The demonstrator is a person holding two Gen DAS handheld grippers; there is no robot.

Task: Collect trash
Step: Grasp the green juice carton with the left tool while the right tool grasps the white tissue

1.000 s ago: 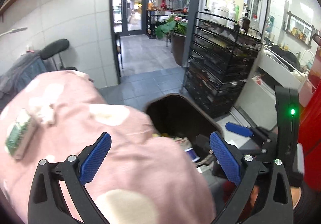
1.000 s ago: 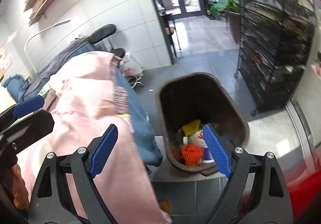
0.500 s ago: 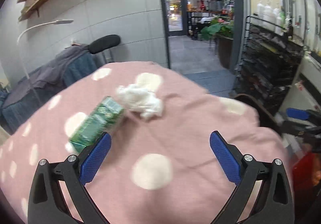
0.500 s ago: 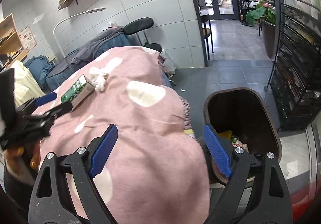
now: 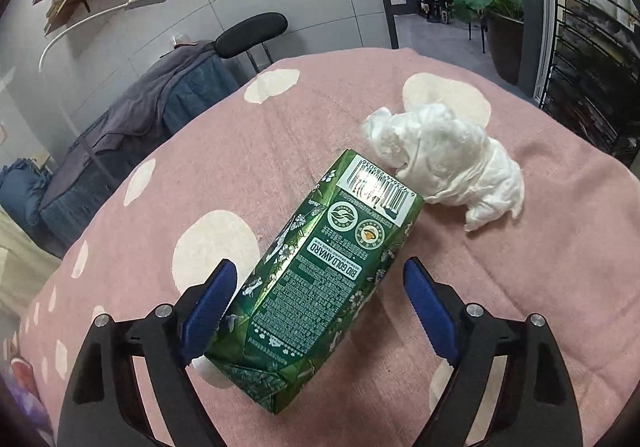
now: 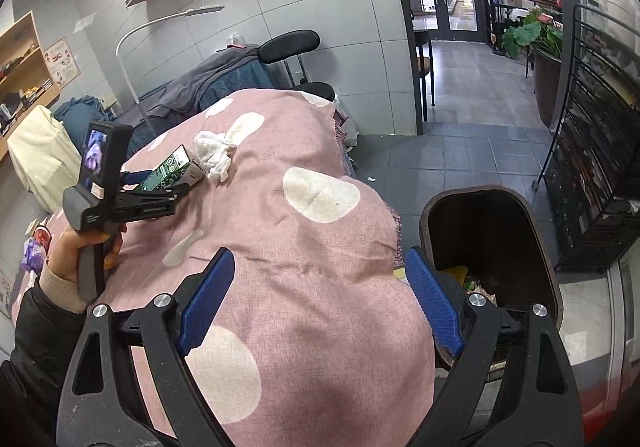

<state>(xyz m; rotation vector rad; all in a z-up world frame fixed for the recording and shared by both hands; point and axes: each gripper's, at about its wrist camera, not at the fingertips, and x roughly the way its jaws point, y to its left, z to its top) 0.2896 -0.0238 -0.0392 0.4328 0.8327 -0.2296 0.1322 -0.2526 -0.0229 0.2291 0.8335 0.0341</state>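
Note:
A green drink carton (image 5: 320, 267) lies on the pink spotted cloth (image 5: 240, 151), and a crumpled white tissue (image 5: 448, 163) touches its far end. My left gripper (image 5: 320, 307) straddles the carton's near half and its jaws are closing. The left pad sits beside the carton's edge, while a gap remains at the right pad. From the right wrist I see that left gripper (image 6: 168, 183) around the carton (image 6: 176, 167), with the tissue (image 6: 214, 153) just beyond. My right gripper (image 6: 320, 299) hangs open over the cloth, with nothing between its fingers. The brown trash bin (image 6: 492, 231) stands just to its right.
A black wire rack (image 6: 592, 167) stands right of the bin. Behind the table are a black chair (image 6: 288, 43), furniture under dark covers (image 6: 208, 83) and a white floor lamp (image 6: 132, 35). A tiled floor (image 6: 472, 107) leads to glass doors. A person's hand (image 6: 76, 251) holds the left gripper.
My left gripper swung from the bin side across the table and came down around the carton, jaws narrowing. My right gripper drew back from above the bin to over the cloth.

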